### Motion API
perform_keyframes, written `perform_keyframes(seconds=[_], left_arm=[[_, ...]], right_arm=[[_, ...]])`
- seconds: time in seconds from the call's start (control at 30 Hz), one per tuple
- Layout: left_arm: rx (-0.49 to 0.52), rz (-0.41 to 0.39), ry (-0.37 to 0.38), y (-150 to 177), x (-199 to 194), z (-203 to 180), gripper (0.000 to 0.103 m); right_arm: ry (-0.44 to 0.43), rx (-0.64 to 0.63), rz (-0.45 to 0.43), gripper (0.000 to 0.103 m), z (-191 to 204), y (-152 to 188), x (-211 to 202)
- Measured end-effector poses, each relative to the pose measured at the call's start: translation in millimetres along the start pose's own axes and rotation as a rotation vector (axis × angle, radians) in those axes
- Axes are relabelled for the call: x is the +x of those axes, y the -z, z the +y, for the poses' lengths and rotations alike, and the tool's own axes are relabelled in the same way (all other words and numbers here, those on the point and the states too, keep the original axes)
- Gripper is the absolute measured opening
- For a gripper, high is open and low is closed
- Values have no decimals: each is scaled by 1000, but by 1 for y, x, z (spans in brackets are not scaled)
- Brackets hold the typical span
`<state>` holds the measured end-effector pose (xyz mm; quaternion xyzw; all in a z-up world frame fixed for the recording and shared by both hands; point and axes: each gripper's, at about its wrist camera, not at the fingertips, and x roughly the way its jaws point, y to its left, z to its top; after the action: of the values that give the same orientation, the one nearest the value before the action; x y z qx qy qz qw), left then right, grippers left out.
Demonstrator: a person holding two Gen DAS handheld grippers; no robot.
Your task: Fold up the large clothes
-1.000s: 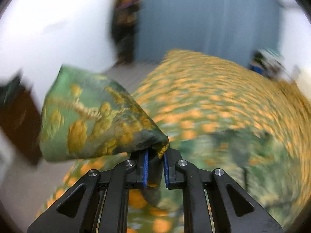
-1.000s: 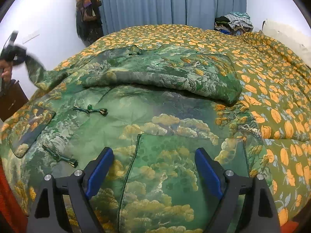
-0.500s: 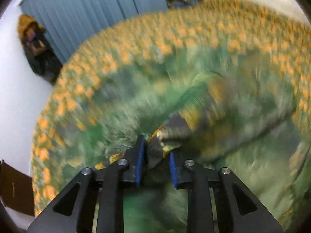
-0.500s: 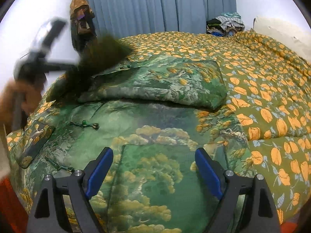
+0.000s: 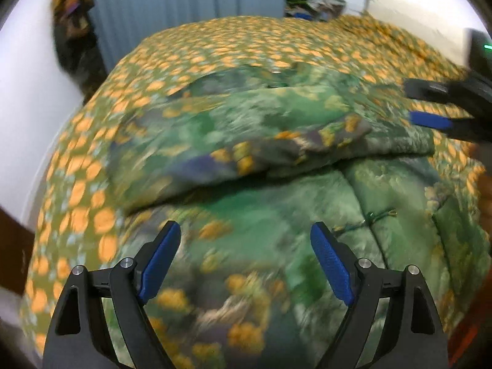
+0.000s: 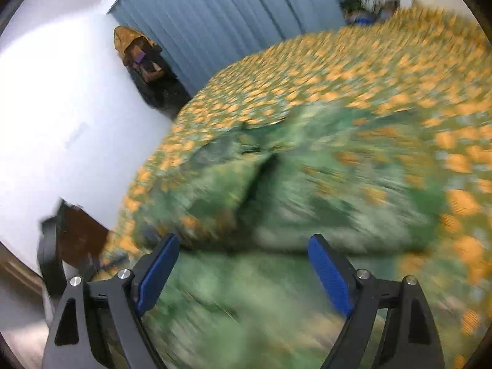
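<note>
A large green padded garment (image 5: 276, 203) with a gold landscape print lies spread on the bed. Its two sleeves (image 5: 246, 141) are folded across the chest, one on top of the other. My left gripper (image 5: 246, 255) hovers above the garment's body with its jaws opening wide and nothing between them. The right gripper (image 5: 430, 120) shows at the right edge of the left wrist view, over the sleeve's end. In the right wrist view, my right gripper (image 6: 243, 264) stands open above the blurred green garment (image 6: 307, 215), holding nothing.
The bed cover (image 5: 215, 46) is olive with orange leaves. Blue curtains (image 5: 184, 9) hang behind. Dark clothes hang on the wall (image 5: 77, 30) at the left, and a pile of clothes (image 5: 316, 0) sits at the far corner. A brown piece of furniture (image 6: 80, 233) stands by the bed.
My left gripper swung the sleeve over onto the chest, then opened and let it go. The right gripper moved up the garment toward the folded sleeves and rolled; its jaws stayed wide.
</note>
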<state>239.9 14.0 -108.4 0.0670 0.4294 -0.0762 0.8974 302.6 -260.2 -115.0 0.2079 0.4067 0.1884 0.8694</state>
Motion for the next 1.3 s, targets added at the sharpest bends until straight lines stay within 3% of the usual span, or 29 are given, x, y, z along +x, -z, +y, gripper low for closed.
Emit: perform_keyframes(seconds=[0.07,0.1,0.17,0.37,0.47,0.5,0.53,0.57,0.7,0.8,0.93,1.07,1.13,1.3], left_arm=[[-29,3,1,7,0,10,87],[-45,6,-1,10,-2,15,87],[-69,11,-5,14,-4,25,87],[-147,9,9,8,-1,50,87],[-182,33,23,1,8,56,87],[-203,38,41,-5,10,58,87],[-219,35,59,-9,8,61,87],[-233,25,73,-15,6,65,87],[-255,-10,84,-43,6,75,88],[-225,-7,71,-70,30,79,88],[-193,21,36,-94,79,78,86],[-176,156,-10,-87,138,79,80],[-172,184,-11,-74,159,81,80],[-139,189,-32,-72,158,77,81]], right_arm=[[14,40,77,84,1,-11,37],[29,72,133,78,-1,-13,57],[41,97,235,14,1,-15,87],[187,-141,28,15,37,-50,70],[236,-163,114,26,27,-43,96],[258,-171,154,33,22,-38,104],[282,-186,195,47,19,-31,111],[287,-201,199,49,16,-26,111],[325,-302,51,49,29,-21,71],[258,-383,-52,49,49,-33,51],[187,-407,16,49,59,-42,82],[206,-307,196,46,27,-25,143],[210,-317,199,46,20,-12,151],[226,-344,179,46,23,-3,149]])
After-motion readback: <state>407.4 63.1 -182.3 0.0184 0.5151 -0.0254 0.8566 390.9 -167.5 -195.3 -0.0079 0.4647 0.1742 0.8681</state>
